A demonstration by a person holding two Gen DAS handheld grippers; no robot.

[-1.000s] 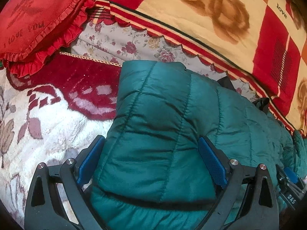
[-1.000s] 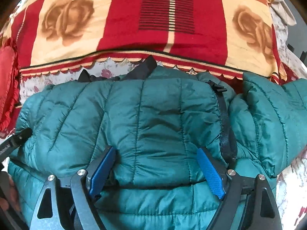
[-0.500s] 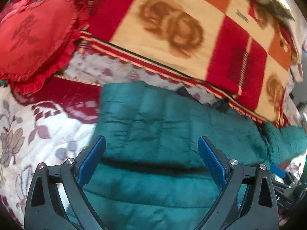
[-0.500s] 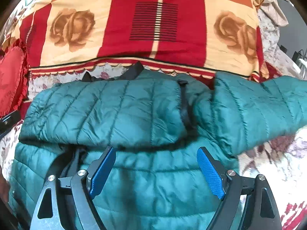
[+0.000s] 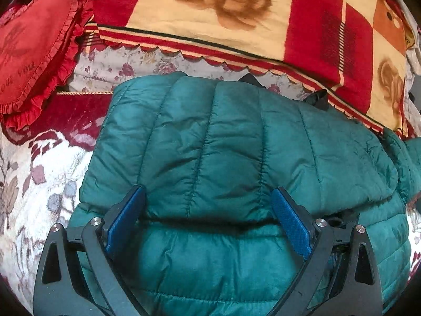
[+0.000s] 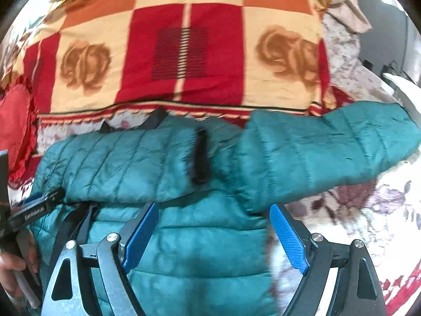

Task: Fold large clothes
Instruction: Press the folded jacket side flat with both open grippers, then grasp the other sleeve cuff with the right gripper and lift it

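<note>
I've pulled my right gripper (image 6: 211, 233) up and back, uncovering the sleeve (image 6: 326, 150); its jaws gape wide and empty over the green puffer jacket (image 6: 184, 237) on the floral bedspread (image 6: 368, 210). My left gripper (image 5: 208, 217) hovers spread wide too, gripping nothing.

The jacket (image 5: 236, 144) lies on the bed (image 5: 39, 179), its near part folded over itself. Behind it lies the blanket (image 5: 236, 26); the heart pillow (image 5: 34, 42) lies at its left.
</note>
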